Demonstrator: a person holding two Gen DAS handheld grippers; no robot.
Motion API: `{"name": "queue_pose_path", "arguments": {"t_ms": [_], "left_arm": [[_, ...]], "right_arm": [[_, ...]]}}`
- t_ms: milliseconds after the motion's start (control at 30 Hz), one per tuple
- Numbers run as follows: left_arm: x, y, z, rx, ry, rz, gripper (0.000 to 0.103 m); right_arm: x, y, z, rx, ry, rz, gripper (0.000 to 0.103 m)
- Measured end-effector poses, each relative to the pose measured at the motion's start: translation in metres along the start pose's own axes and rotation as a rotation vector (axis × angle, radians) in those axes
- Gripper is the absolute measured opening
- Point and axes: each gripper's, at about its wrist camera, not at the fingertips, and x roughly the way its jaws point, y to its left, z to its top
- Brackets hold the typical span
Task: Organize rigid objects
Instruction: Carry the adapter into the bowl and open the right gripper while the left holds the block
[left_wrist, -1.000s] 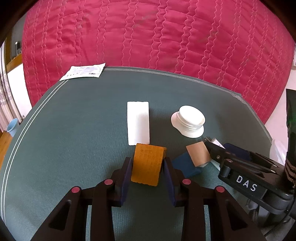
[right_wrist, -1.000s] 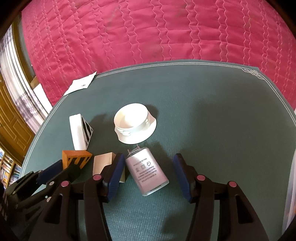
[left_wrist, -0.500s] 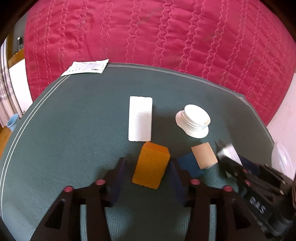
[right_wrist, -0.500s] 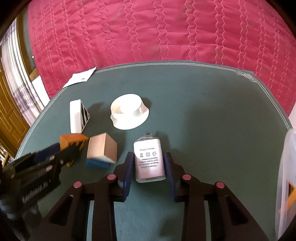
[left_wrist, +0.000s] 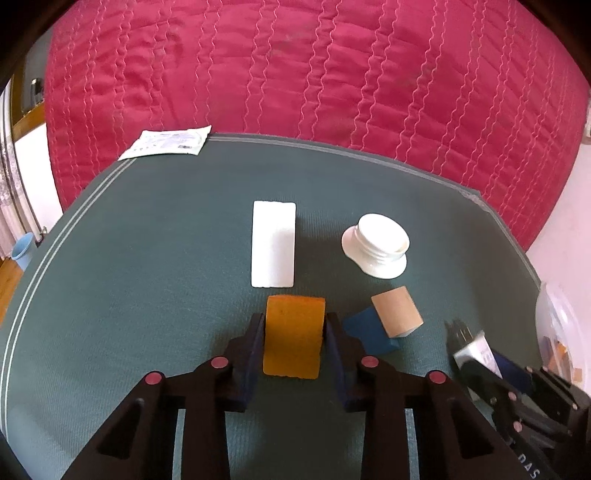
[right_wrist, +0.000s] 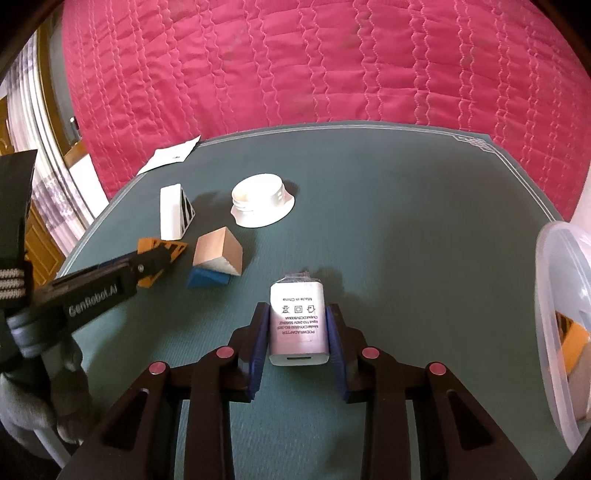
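My left gripper (left_wrist: 294, 325) is shut on an orange block (left_wrist: 293, 334), just above the green mat (left_wrist: 147, 277). My right gripper (right_wrist: 297, 317) is shut on a white power adapter (right_wrist: 298, 325), lifted a little off the mat. The adapter also shows in the left wrist view (left_wrist: 474, 349). A tan block (left_wrist: 397, 312) leans on a blue block (left_wrist: 371, 332) right of the orange one. A white block (left_wrist: 273, 243) and a white round lid (left_wrist: 376, 245) lie farther back. The orange block (right_wrist: 162, 254) shows between the left gripper's fingers in the right wrist view.
A clear plastic container (right_wrist: 561, 325) stands at the right edge of the mat, with something orange inside. A white paper packet (left_wrist: 166, 142) lies at the mat's far left corner. A red quilted bedspread (left_wrist: 295, 74) lies beyond the mat.
My left gripper closed on the orange block and squared it up. My right gripper closed on the power adapter and drew it back and right, away from the lid.
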Motion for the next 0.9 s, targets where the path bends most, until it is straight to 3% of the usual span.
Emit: {"name": "queue_pose_path", "arguments": {"t_ms": [900], "left_arm": [[-0.043, -0.035, -0.011, 0.053, -0.085, -0.082, 0.033]], "right_arm": [[-0.070, -0.053, -0.018, 0.168, -0.102, -0.035, 0.031]]}}
